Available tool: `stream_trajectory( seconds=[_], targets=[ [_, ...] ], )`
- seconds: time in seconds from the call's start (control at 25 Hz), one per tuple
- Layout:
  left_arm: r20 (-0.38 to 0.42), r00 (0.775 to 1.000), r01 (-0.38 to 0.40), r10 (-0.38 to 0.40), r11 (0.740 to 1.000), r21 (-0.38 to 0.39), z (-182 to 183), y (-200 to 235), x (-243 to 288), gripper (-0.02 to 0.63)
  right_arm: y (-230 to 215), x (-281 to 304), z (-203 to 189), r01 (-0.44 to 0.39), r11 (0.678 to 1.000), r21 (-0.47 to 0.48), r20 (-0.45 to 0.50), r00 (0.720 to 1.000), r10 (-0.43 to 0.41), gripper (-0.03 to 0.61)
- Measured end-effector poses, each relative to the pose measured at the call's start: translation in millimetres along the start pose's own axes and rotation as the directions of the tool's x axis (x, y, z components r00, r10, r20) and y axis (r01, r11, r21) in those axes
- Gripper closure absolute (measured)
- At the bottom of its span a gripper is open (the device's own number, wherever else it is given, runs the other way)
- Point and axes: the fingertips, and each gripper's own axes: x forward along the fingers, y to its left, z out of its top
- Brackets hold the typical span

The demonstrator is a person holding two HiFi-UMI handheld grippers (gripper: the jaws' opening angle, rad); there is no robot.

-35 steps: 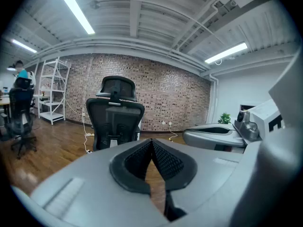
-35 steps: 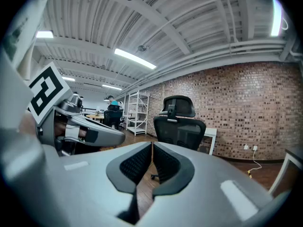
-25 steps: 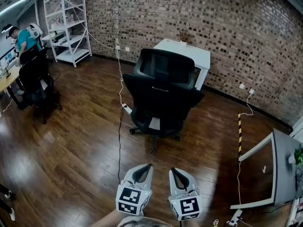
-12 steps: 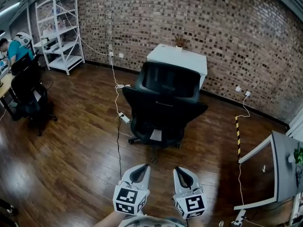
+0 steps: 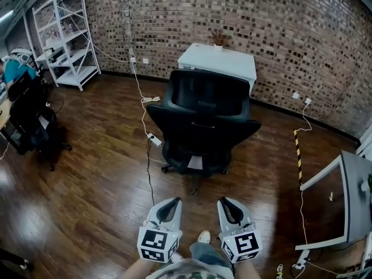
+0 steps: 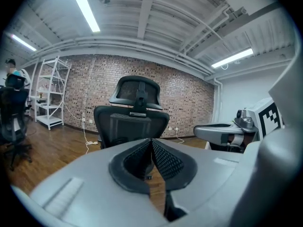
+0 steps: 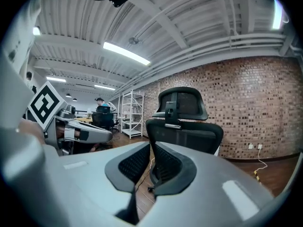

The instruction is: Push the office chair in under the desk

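A black office chair [image 5: 203, 121] stands on the wooden floor with its back towards me, in front of a white desk [image 5: 220, 61] against the brick wall. It fills the middle of the left gripper view as the chair [image 6: 135, 112] and of the right gripper view as the chair [image 7: 184, 122]. My left gripper [image 5: 176, 200] and right gripper [image 5: 221, 200] are side by side low in the head view, a good step short of the chair and pointing at it. Both are shut with nothing between the jaws, as the left gripper [image 6: 151, 140] and the right gripper [image 7: 150, 144] show up close.
A white shelf unit [image 5: 61, 36] stands at the back left. A person sits by another black chair [image 5: 32, 118] at the far left. A cable with a power strip [image 5: 152, 139] runs left of the chair. A grey table [image 5: 354, 196] is at the right, beside striped floor tape [image 5: 299, 156].
I have stepped a little closer and turned, so the chair and desk sit more squarely ahead. Both grippers keep their place in view, still shut and side by side.
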Motion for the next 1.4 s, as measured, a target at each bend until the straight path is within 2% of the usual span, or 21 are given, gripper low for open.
stream_trajectory(
  seconds=[0.36, 0.64, 0.72, 0.84, 0.92, 1.04, 1.24, 1.4],
  targets=[
    [0.008, 0.998, -0.063, 0.063, 0.998, 0.006, 27, 32, 56, 0.595, -47, 67, 23, -0.036, 0.999, -0.006, 0.074, 0.997, 0.036, 0.548],
    [0.024, 0.996, -0.084, 0.084, 0.996, -0.011, 48, 39, 107, 0.595, -96, 99, 31, -0.05, 0.998, -0.028, 0.075, 0.996, 0.052, 0.532],
    [0.021, 0.995, -0.093, 0.094, 0.995, -0.024, 52, 42, 120, 0.595, -109, 106, 35, -0.065, 0.997, -0.049, 0.073, 0.995, 0.069, 0.516],
    [0.015, 0.993, -0.117, 0.117, 0.993, -0.026, 58, 49, 140, 0.594, -130, 117, 39, -0.1, 0.992, -0.082, 0.067, 0.992, 0.106, 0.451],
    [0.022, 0.991, -0.13, 0.131, 0.991, -0.015, 61, 58, 150, 0.591, -144, 122, 41, -0.113, 0.987, -0.116, 0.071, 0.99, 0.122, 0.44],
    [0.04, 0.988, -0.148, 0.147, 0.989, 0.021, 69, 74, 159, 0.555, -163, 130, 43, -0.137, 0.973, -0.184, 0.068, 0.986, 0.152, 0.429],
    [0.027, 0.984, -0.179, 0.177, 0.977, 0.117, 80, 103, 164, 0.517, -184, 149, 52, -0.183, 0.938, -0.296, 0.034, 0.979, 0.201, 0.395],
    [-0.003, 0.986, -0.162, 0.167, 0.963, 0.217, 89, 130, 167, 0.471, -195, 163, 63, -0.205, 0.885, -0.417, -0.004, 0.975, 0.224, 0.355]
  ],
)
